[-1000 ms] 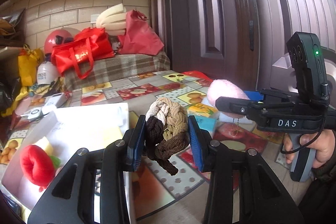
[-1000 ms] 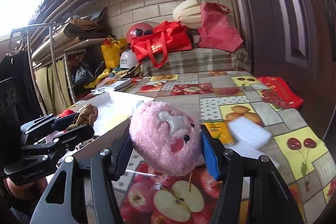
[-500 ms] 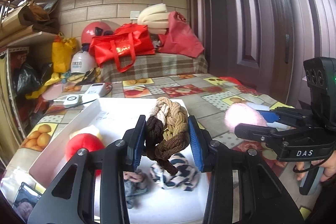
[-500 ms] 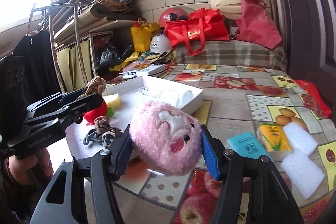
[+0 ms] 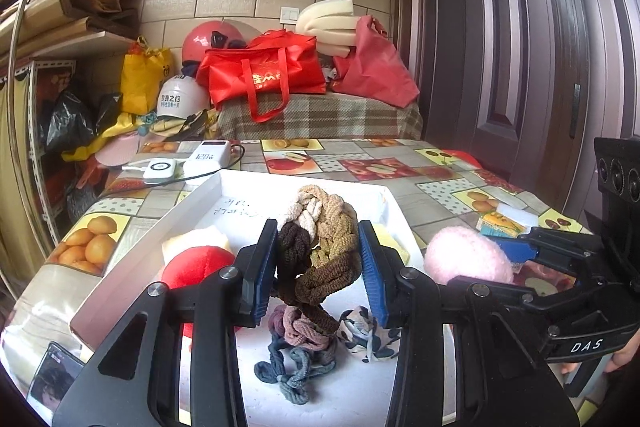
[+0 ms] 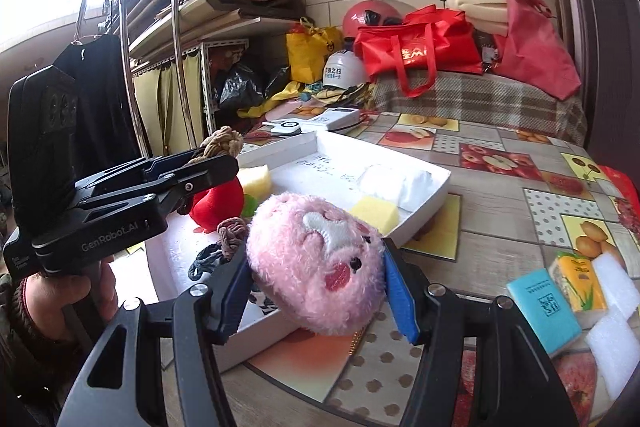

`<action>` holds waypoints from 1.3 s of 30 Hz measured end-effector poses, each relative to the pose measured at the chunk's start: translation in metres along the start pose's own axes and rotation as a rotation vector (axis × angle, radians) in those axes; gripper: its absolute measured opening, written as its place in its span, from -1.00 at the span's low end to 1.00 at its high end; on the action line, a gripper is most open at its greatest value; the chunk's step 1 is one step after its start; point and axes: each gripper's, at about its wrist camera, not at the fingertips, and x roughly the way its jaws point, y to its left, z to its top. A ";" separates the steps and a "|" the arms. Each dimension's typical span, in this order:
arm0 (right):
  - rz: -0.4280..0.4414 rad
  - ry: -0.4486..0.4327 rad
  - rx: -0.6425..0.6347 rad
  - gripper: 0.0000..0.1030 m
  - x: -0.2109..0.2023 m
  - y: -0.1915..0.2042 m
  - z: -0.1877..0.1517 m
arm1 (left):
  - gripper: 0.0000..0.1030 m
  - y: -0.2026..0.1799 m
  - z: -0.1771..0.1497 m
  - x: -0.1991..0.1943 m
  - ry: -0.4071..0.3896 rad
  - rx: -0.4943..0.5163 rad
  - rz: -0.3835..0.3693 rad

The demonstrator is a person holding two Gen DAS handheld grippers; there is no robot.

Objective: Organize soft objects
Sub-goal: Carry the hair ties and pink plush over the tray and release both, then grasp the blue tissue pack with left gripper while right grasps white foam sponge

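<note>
Left wrist view puts the braided hair tie (image 5: 320, 247) in the middle of things: a knotted bundle of cream, tan and dark brown cord, clamped between the blue pads of the left hand-held gripper (image 5: 318, 267) and hanging above the white tray (image 5: 200, 195). It looks light, springy and loose-ended, so it should squash under pressure and sag where unsupported; a hold across the thick knotted middle, as it has now, seems safest, since a single loop would likely stretch and slip.

Just beside it, the right hand-held gripper (image 6: 316, 287) is closed on one pink plush toy (image 6: 316, 263) with a stitched face, held over the near edge of the tray. The toy also looks light and squashy, with a fluffy surface that may slide a little; its round body gives way evenly, so pinching across the widest part suits it. A thin gold chain dangles beneath it and could snag.

Inside the tray lie two more hair ties, one grey-blue (image 5: 288, 371) and one mauve-brown (image 5: 304, 327), one spotted fabric piece (image 5: 368, 335), one red plush ball (image 5: 196, 267), two yellow sponges (image 6: 376, 213) and two white foam blocks (image 6: 394, 183).

Out on the counter (image 6: 480, 211), well apart from the tray, sit two small packets, one blue (image 6: 544, 307) and one yellow (image 6: 576, 279), and three white foam pieces.
</note>
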 end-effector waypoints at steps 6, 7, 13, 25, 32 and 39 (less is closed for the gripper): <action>0.023 0.036 0.023 0.17 0.017 -0.001 0.004 | -0.26 0.008 0.004 0.010 0.027 -0.022 -0.004; 0.026 0.040 0.022 0.17 0.019 0.000 0.004 | -0.25 0.008 0.005 0.013 0.031 -0.015 -0.003; 0.038 0.105 -0.001 0.18 0.047 0.009 0.011 | -0.25 0.009 0.007 0.025 0.062 -0.023 -0.003; -0.010 0.155 0.144 0.20 0.093 -0.018 0.028 | -0.25 0.041 0.008 0.047 0.144 -0.179 0.031; -0.050 0.095 0.094 0.66 0.081 -0.007 0.030 | 0.74 0.034 0.009 0.025 0.031 -0.137 0.163; -0.079 0.018 0.015 1.00 0.066 0.010 0.032 | 1.00 0.038 0.008 0.013 -0.036 -0.142 0.191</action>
